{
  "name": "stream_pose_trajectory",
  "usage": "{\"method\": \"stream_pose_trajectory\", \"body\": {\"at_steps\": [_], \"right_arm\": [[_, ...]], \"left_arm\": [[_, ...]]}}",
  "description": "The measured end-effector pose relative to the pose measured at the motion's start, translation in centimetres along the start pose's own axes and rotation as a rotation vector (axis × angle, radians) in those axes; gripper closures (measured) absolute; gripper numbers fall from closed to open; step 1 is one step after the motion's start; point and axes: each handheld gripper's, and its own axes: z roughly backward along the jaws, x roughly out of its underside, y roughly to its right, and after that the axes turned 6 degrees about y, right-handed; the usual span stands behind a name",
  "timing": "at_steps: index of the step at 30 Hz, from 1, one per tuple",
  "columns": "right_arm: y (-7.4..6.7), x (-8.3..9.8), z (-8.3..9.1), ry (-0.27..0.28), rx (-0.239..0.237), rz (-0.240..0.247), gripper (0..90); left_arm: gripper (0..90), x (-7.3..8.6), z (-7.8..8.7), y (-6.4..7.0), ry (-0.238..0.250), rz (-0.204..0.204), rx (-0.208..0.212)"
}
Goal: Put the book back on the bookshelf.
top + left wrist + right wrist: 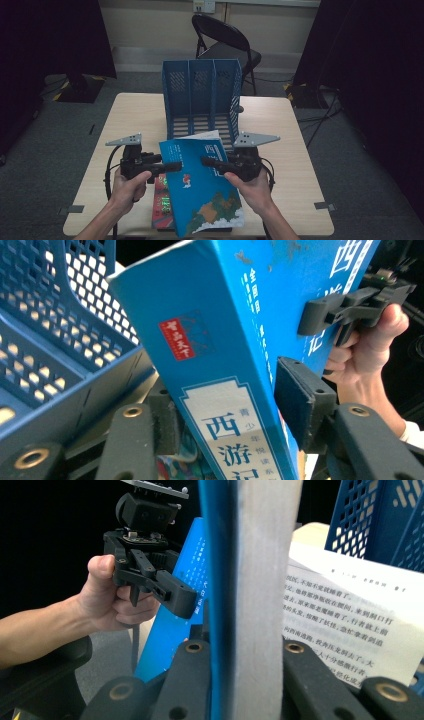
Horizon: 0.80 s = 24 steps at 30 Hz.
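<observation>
High view: book (202, 187), lower centre, long axis toward rack (202, 95) above, right tongs (206, 161) clamped on it, left tongs (176, 166) apart astride its spine

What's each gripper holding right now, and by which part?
The right gripper clamps the blue book by its page edge. The left gripper straddles its spine, pads apparently not pressing yet.

Light wooden table (295, 150) with blue file rack (202, 95), red book (161, 202)

The blue book (202, 187), its cover printed with Chinese characters, tilts above the bench (290, 150), just before the blue file rack (202, 95).
</observation>
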Motion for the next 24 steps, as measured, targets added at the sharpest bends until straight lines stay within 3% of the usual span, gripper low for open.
{"method": "stream_pose_trajectory", "body": {"at_steps": [2,11,14,17,20,24], "right_arm": [[-0.3,-0.6,0.0,0.016,0.005,0.019,82.3],[-0.6,-2.0,0.9,0.135,-0.012,0.083,82.2],[0.0,-0.4,0.7,0.128,-0.01,0.078,81.8],[0.4,0.5,1.2,0.165,-0.035,0.058,81.6],[0.0,0.4,1.8,0.132,-0.04,0.081,81.5],[0.0,0.8,2.1,0.134,-0.045,0.091,80.4]], "left_arm": [[51.9,-0.4,0.0,-0.1,0.028,0.019,-0.001],[57.3,-4.2,0.4,2.5,0.078,-0.135,-0.02],[59.7,-3.9,0.1,3.9,0.058,-0.242,-0.046],[59.6,-3.7,-0.3,5.0,0.05,-0.27,-0.052],[59.3,-3.5,-0.4,5.4,0.039,-0.29,-0.042],[59.0,-2.9,-0.6,5.6,0.062,-0.31,-0.052]]}}
